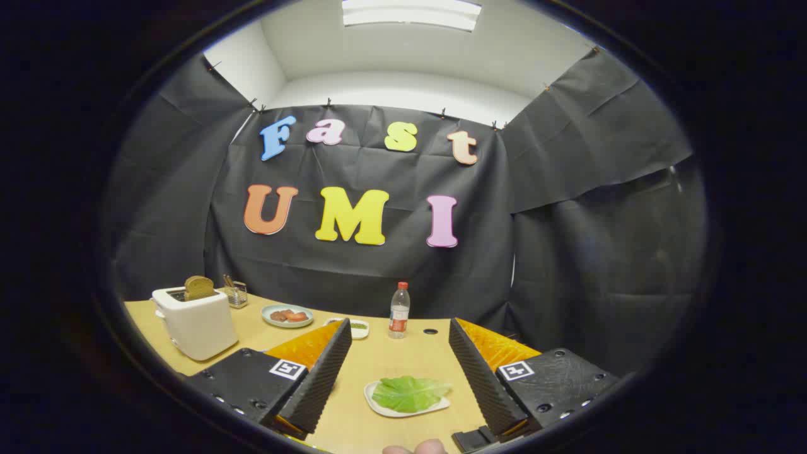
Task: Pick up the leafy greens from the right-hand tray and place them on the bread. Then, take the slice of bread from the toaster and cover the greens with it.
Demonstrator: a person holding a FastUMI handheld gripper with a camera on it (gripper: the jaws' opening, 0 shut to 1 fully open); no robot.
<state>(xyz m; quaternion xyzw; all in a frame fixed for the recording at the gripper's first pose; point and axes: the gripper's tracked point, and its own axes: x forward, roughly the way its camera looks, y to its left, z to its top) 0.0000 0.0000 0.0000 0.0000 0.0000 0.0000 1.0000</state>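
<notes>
One broad green lettuce leaf (pixel 410 393) lies on a small white tray (pixel 378 403) directly between the spread, empty black ribbed tongs (pixel 401 372), its long axis running crosswise from finger to finger.

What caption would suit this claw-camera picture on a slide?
Open claw above leafy greens on their tray; toaster holding bread beyond.

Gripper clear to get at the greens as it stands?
Probably yes. The gripper is open, and the leafy greens lie on their white tray between the fingers, uncovered. The bottle and toaster stand well off.
</notes>
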